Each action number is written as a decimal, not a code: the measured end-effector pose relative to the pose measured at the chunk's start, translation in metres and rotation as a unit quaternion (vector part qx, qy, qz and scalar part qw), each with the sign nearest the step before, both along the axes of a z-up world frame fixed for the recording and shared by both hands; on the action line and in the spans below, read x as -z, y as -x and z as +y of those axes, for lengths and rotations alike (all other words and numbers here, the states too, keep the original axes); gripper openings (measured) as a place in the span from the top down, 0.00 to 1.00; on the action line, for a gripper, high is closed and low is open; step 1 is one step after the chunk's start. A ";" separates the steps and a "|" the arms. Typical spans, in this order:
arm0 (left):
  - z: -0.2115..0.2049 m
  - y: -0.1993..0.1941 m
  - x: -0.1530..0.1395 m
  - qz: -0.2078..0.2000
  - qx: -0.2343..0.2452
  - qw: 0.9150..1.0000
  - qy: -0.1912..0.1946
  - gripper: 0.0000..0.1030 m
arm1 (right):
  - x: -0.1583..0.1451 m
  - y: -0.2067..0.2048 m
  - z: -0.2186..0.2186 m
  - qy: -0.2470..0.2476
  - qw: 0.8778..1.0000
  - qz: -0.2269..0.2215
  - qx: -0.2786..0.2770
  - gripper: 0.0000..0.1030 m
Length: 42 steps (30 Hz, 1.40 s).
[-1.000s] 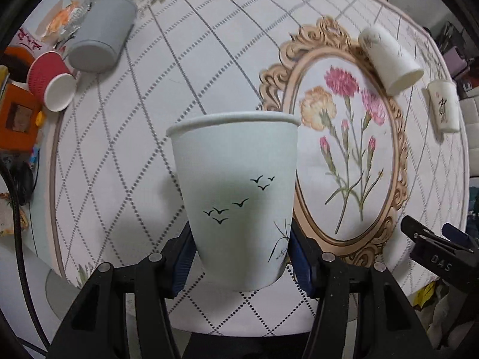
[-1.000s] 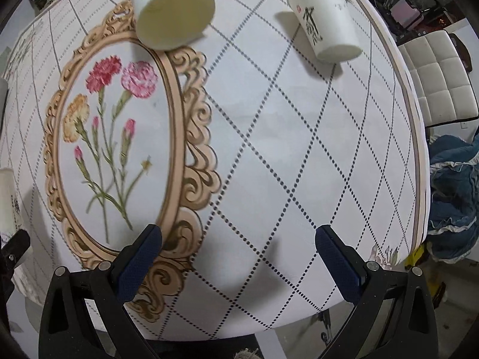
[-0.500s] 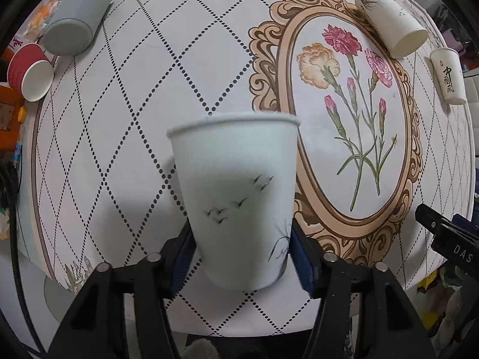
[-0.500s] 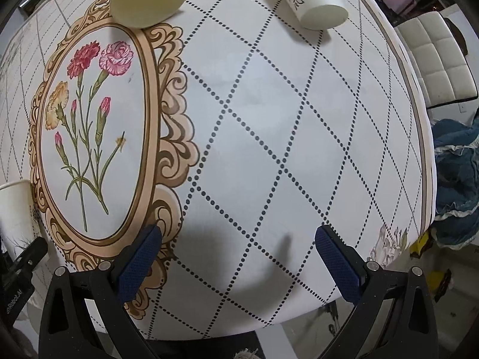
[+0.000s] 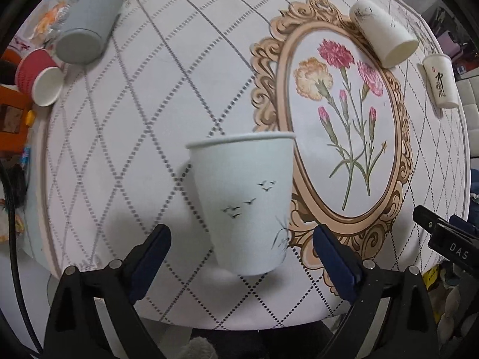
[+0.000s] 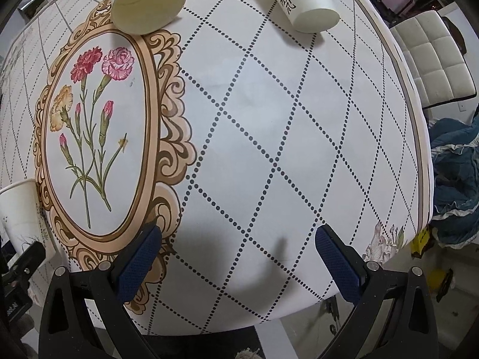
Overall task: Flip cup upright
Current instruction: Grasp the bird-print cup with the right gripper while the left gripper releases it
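Note:
A white paper cup with small black birds (image 5: 244, 203) stands upright on the table (image 5: 155, 137) near the front edge. My left gripper (image 5: 242, 264) is open, its blue pads on either side of the cup's base and clear of it. The same cup shows at the left edge of the right wrist view (image 6: 21, 212). My right gripper (image 6: 239, 264) is open and empty above the table's front right part.
A cream cup (image 5: 383, 37) lies on its side at the far end of the flower frame (image 5: 344, 137). A white cup with black writing (image 5: 441, 85) lies at the far right. A grey cup (image 5: 86, 37) and a red cup (image 5: 39, 80) lie far left. A white chair (image 6: 431, 62) stands beyond the table's right edge.
My left gripper has opened and let go of the bird cup, which now stands on the table. The right gripper has drifted slightly nearer the far cups.

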<state>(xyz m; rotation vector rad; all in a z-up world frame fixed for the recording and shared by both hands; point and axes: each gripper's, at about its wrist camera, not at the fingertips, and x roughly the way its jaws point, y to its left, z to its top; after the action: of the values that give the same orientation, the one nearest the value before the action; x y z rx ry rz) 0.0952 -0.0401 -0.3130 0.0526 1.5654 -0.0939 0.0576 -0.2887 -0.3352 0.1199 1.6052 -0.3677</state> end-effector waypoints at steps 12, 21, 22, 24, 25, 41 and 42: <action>0.089 0.003 -0.086 -0.097 -0.088 0.986 -0.102 0.06 | -0.043 -0.002 0.018 -0.016 1.000 -0.017 -0.009 0.00; 0.155 0.012 -0.043 -0.071 -0.127 0.978 -0.150 0.06 | -0.057 -0.019 0.093 -0.042 0.997 -0.034 -0.063 0.06; 0.161 0.014 -0.039 -0.067 -0.130 0.978 -0.149 0.06 | -0.059 -0.022 0.107 -0.048 0.996 -0.035 -0.073 0.09; 0.169 0.018 -0.033 -0.062 -0.133 0.978 -0.149 0.06 | -0.061 -0.026 0.131 -0.061 0.993 -0.036 -0.090 0.11; 0.171 0.019 -0.031 -0.060 -0.133 0.978 -0.149 0.06 | -0.062 -0.029 0.146 -0.067 0.992 -0.036 -0.104 0.12; 0.207 0.026 0.004 -0.024 -0.131 0.982 -0.131 0.06 | -0.030 -0.067 0.257 -0.070 0.981 -0.012 -0.179 0.18; 0.207 0.025 0.006 -0.022 -0.129 0.983 -0.130 0.06 | -0.025 -0.069 0.259 -0.066 0.982 -0.004 -0.178 0.18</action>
<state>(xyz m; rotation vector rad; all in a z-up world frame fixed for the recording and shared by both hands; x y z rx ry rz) 0.0698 0.1669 -0.3191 0.0549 1.5190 0.3144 0.1267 -0.0299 -0.3103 -0.0659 1.6048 0.0162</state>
